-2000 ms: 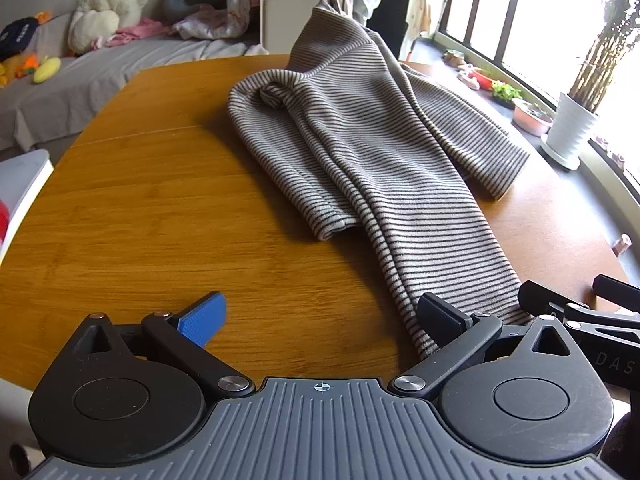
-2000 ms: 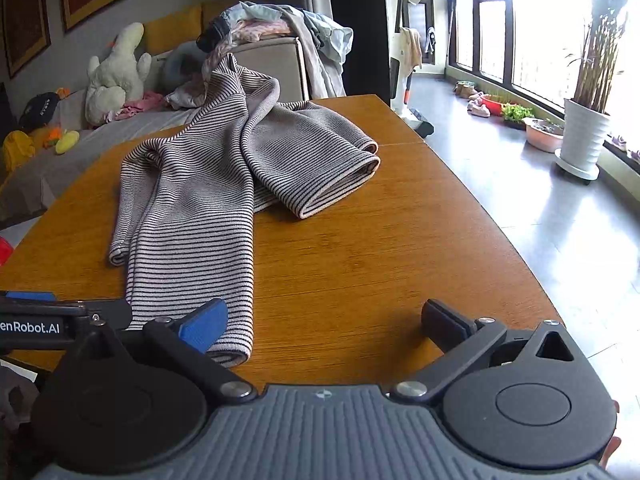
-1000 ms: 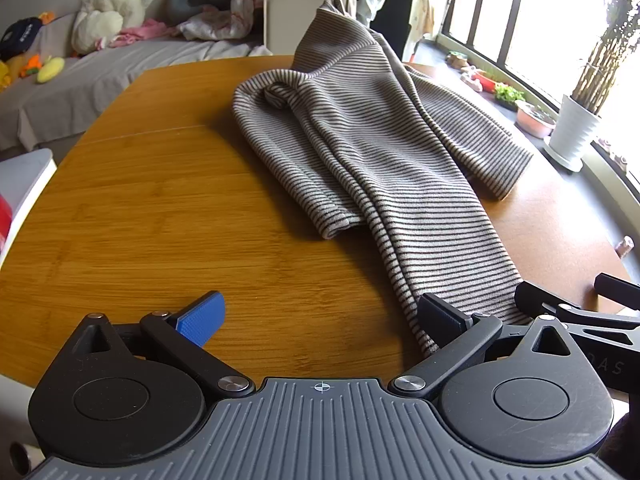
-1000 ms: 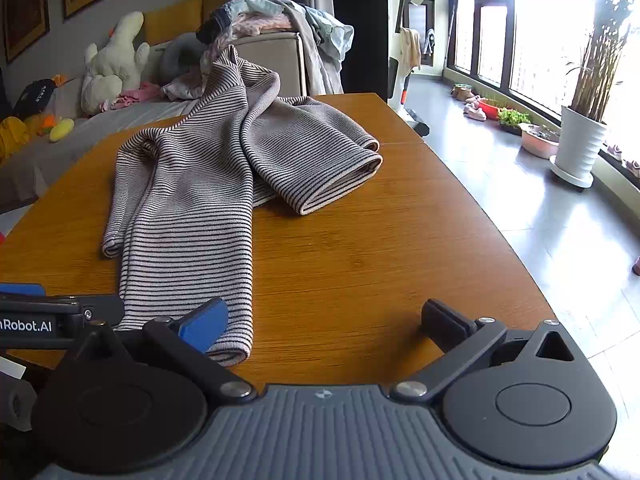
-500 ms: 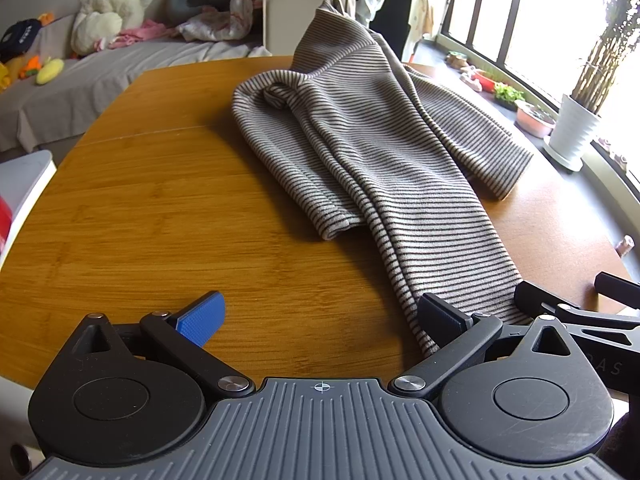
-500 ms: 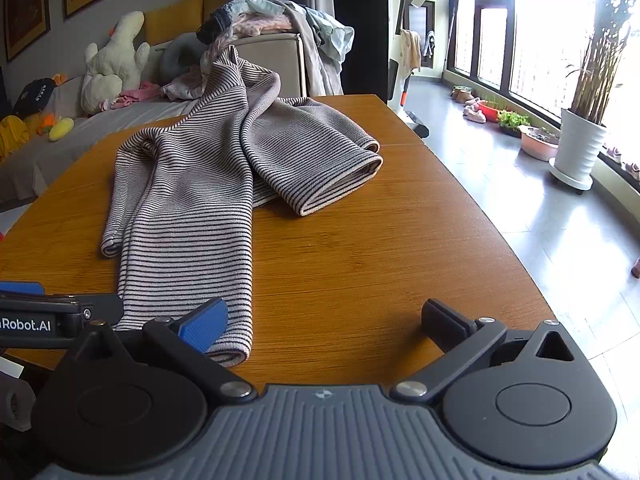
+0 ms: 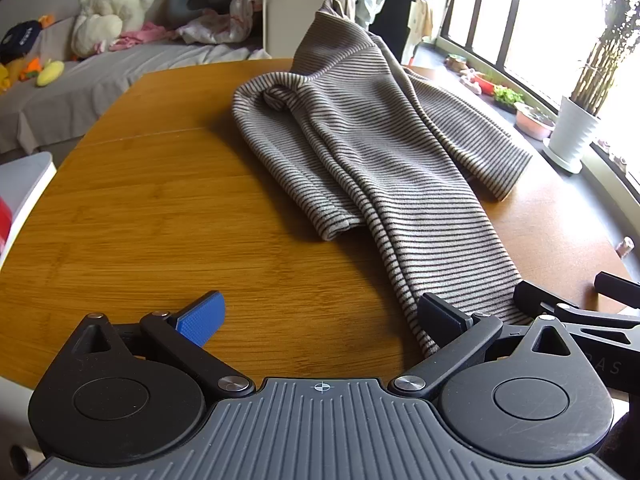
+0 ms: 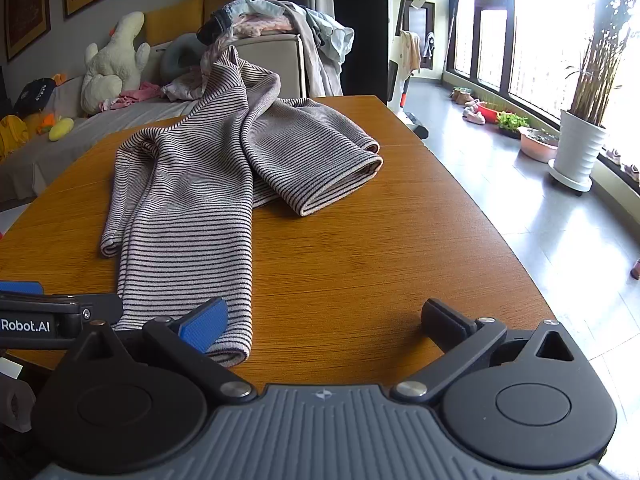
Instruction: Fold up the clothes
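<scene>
A grey striped garment lies crumpled on the wooden table, one long part reaching the near edge; it also shows in the right wrist view. Its far end rises up off the table's back edge. My left gripper is open and empty at the near edge, its right finger beside the garment's near hem. My right gripper is open and empty, its left finger by the same hem. Each gripper shows at the edge of the other's view.
A sofa with a plush toy and a heap of clothes stands behind the table. A white potted plant and small pots stand by the windows on the right. The floor drops off right of the table.
Both views shifted very slightly; the garment and both open grippers stay in about the same places.
</scene>
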A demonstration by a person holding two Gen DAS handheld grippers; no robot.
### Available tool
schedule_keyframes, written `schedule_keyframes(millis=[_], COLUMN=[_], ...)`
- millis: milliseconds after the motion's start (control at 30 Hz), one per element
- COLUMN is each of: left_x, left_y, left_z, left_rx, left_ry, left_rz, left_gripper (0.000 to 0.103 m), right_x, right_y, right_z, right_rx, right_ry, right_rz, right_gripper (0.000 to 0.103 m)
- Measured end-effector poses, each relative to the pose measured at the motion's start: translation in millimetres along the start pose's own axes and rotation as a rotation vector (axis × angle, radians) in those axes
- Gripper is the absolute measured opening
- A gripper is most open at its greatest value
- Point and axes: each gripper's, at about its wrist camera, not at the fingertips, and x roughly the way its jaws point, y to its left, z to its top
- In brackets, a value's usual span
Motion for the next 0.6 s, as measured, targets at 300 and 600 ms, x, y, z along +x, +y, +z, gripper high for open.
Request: schedule_keyframes(millis=[300,600], left_x=[1.0,1.6], left_y=[0.0,0.2], left_z=[-1.4,-1.1], left_rx=[0.0,0.001], left_ry=[-0.005,-0.007], left_rz=[0.0,-0.001], left_gripper=[0.103,0.103], right_x=[-1.0,-0.7], right_y=[-0.8,-0.7], right_z=[0.0,-0.7], right_rx=[-0.002,-0.002], right_ry=[-0.001,-0.003], right_rz=[-0.002,-0.003], right_gripper=[0.103,0.103])
